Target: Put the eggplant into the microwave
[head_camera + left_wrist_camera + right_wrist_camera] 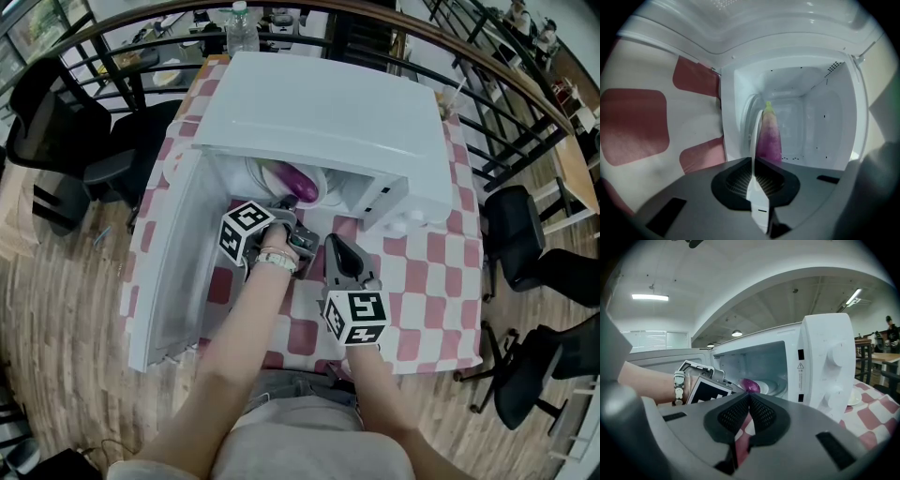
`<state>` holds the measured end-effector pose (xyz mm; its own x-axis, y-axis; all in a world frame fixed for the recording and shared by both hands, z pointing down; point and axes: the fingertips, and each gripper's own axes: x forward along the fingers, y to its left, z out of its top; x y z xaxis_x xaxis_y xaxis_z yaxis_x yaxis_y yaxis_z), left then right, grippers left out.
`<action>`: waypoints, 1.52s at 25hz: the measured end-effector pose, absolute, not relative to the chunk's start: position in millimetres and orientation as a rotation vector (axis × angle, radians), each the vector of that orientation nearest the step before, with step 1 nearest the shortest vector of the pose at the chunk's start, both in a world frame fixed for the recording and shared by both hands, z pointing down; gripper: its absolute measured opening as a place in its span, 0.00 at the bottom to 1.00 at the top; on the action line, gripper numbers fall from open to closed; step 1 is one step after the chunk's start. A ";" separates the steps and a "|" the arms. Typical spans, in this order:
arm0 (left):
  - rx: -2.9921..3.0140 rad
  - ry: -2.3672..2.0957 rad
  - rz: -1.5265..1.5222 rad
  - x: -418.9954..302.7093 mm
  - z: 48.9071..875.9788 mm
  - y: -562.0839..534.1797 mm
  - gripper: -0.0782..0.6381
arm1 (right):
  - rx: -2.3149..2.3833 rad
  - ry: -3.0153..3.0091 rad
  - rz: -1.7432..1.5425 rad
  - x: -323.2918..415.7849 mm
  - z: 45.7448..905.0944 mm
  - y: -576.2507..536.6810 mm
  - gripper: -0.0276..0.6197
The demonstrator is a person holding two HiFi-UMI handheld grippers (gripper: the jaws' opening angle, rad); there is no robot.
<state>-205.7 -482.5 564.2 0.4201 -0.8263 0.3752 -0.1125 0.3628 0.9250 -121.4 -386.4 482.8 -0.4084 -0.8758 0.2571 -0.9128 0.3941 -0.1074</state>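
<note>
No words or numbers you can read anywhere. One sign only: small warning triangle label on microwave front panel, beside knobs; any print under it too small to read. Black-and-white square code patterns on left cube and right cube.

Wood floor, black chairs, curved railing, perhaps windows.

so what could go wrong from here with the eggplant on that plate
1. The left gripper pinches only the thin rim of the plate, so the plate could tilt or slip inside the microwave.
2. The eggplant lies loose on the plate and might roll off if it tilts.
3. The open door stands close beside the left arm; a bump there could jog the plate.
</note>
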 end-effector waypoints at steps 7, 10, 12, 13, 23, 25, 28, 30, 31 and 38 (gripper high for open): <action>1.101 -1.099 -0.540 -207.7 565.7 -485.2 0.14 | 1.598 -2.469 0.378 -119.2 488.4 -387.1 0.08; 1.081 -1.125 -0.477 -207.9 566.0 -485.0 0.15 | 1.613 -2.462 0.405 -115.1 489.1 -388.6 0.08; 1.078 -1.140 -0.432 -208.0 565.7 -483.8 0.16 | 1.614 -2.460 0.417 -114.7 490.0 -388.5 0.08; 1.075 -1.145 -0.416 -208.2 565.7 -482.6 0.17 | 1.612 -2.460 0.419 -114.7 490.6 -388.7 0.08; 1.013 -1.162 -0.397 -212.2 582.1 -479.2 0.36 | 1.595 -2.460 0.441 -112.1 493.3 -392.0 0.08; 1.009 -1.157 -0.397 -210.4 584.6 -482.4 0.38 | 1.594 -2.462 0.445 -110.2 493.6 -393.6 0.08; 1.005 -1.146 -0.405 -206.3 588.1 -488.2 0.41 | 1.595 -2.459 0.453 -105.7 496.0 -396.9 0.08; 1.004 -1.136 -0.409 -203.0 589.8 -492.4 0.42 | 1.594 -2.457 0.455 -103.1 497.4 -398.3 0.08; 1.003 -1.130 -0.410 -201.3 590.4 -494.4 0.43 | 1.592 -2.455 0.455 -102.1 497.9 -398.7 0.08; 1.014 -1.106 -0.405 -195.6 592.9 -502.3 0.47 | 1.585 -2.440 0.445 -98.4 500.9 -398.1 0.08</action>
